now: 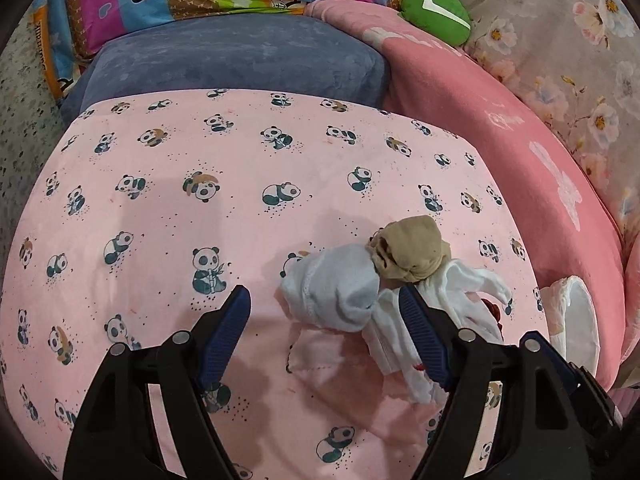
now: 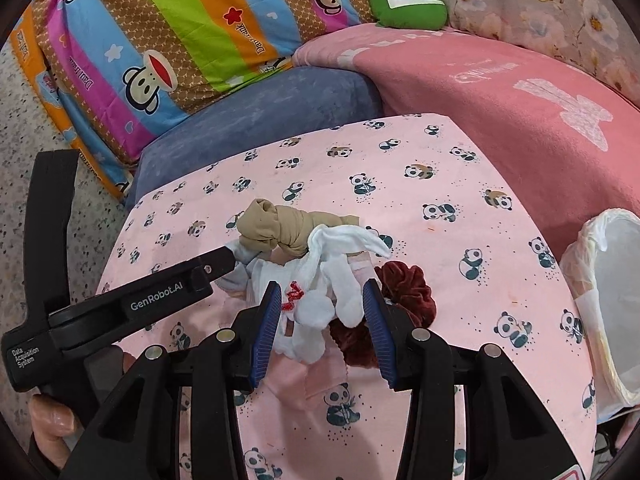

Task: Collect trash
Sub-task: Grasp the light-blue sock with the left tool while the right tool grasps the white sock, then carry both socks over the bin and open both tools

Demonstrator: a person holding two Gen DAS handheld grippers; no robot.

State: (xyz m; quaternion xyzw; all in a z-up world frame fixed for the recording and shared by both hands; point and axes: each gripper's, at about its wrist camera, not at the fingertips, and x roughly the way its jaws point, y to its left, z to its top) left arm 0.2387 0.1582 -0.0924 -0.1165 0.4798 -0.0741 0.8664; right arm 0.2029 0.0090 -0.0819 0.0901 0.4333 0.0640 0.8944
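Lying near the right edge of the panda-print sheet [image 2: 460, 184], the white glove [image 2: 328, 280] points its fingers toward the lined bin [image 2: 612, 292], between the half-open, empty right hand-held gripper [image 2: 322, 304]; the left hand-held gripper [image 1: 324, 304] gapes wide, empty.

Left gripper [image 1: 324, 304] jaws wide apart, right gripper [image 2: 322, 300] jaws parted, both angled downward

Home bedroom: cartoon pillow [image 2: 168, 40], panda sheet [image 1: 240, 184].
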